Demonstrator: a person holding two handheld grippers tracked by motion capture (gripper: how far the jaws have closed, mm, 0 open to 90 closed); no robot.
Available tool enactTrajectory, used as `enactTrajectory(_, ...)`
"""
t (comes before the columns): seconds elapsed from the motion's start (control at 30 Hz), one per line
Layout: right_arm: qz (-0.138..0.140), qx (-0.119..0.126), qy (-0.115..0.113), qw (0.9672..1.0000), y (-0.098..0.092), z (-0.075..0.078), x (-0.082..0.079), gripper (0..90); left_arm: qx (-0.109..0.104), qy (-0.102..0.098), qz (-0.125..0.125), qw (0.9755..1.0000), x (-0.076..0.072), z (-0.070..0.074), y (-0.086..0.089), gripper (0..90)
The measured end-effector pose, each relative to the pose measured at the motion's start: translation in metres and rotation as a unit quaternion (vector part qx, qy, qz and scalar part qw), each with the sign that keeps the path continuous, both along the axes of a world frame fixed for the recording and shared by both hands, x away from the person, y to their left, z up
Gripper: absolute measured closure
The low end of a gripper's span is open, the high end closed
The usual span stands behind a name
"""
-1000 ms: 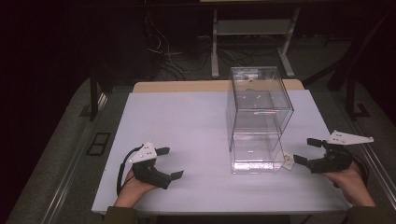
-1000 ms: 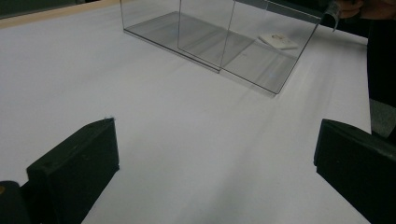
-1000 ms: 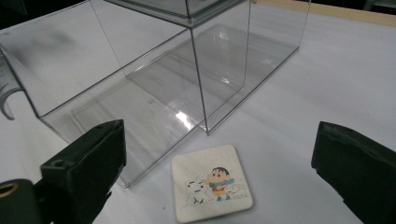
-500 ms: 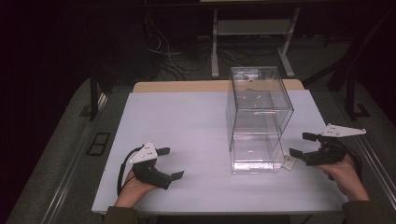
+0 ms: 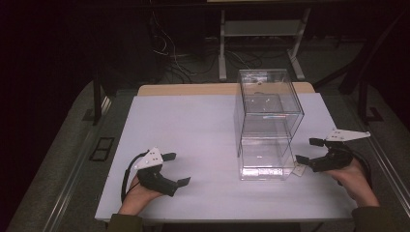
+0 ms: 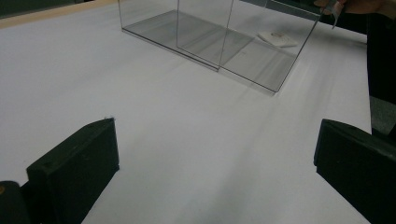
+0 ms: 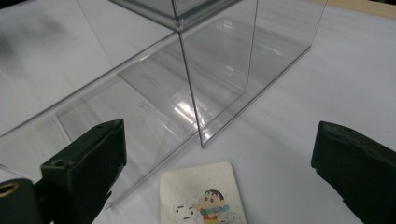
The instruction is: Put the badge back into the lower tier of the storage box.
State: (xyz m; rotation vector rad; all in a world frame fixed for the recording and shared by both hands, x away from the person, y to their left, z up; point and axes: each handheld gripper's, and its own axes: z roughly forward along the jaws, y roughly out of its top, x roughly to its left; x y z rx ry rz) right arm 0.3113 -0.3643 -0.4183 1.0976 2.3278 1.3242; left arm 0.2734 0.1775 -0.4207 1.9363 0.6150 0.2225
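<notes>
A tall clear plastic box (image 5: pixel 267 123) of two stacked compartments stands right of centre on the white table (image 5: pixel 193 125). Beside its front right corner lies a small white card (image 5: pixel 299 169) with a cartoon figure (image 7: pixel 201 196). My right gripper (image 5: pixel 307 151) hovers just right of the card, jaws open wide, pointing left at the box (image 7: pixel 187 79). My left gripper (image 5: pixel 177 169) rests open on the table near the front left, nothing between its jaws. The left gripper view looks across the table to the box (image 6: pixel 219 37) and card (image 6: pixel 277 39).
A wooden strip (image 5: pixel 188 89) edges the table's far side. Behind it stand a metal shelf frame (image 5: pixel 261 34) and loose cables (image 5: pixel 169 48) on a dark floor. Broad bare table surface lies left of the box.
My right gripper has risen a little and moved left toward the box's front corner and the card. The left gripper stays where it was.
</notes>
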Motion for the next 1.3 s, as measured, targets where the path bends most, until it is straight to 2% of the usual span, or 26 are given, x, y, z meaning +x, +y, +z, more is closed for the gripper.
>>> enactTrajectory(0.57,0.014,-0.054,0.019,0.9982,0.008,-0.008,0.001,3.2,0.001,0.000,-0.001,1.0000,0.000,0.000,0.000,0.0)
enactTrajectory(0.83,0.022,-0.065,0.027,0.9973,0.010,-0.011,0.001,9.2,0.001,0.000,-0.001,1.0000,0.000,0.000,0.000,0.0)
enactTrajectory(0.87,0.024,-0.065,0.028,0.9972,0.010,-0.011,0.000,14.5,0.001,0.000,-0.001,1.0000,0.000,0.000,0.000,0.0)
enactTrajectory(0.97,0.027,-0.066,0.025,0.9972,0.011,-0.011,0.000,15.2,0.000,-0.001,0.000,1.0000,0.000,0.000,0.000,0.0)
enactTrajectory(1.3,0.034,-0.077,0.035,0.9959,0.013,-0.015,0.000,17.9,0.001,-0.001,-0.001,1.0000,0.000,0.000,0.000,0.0)
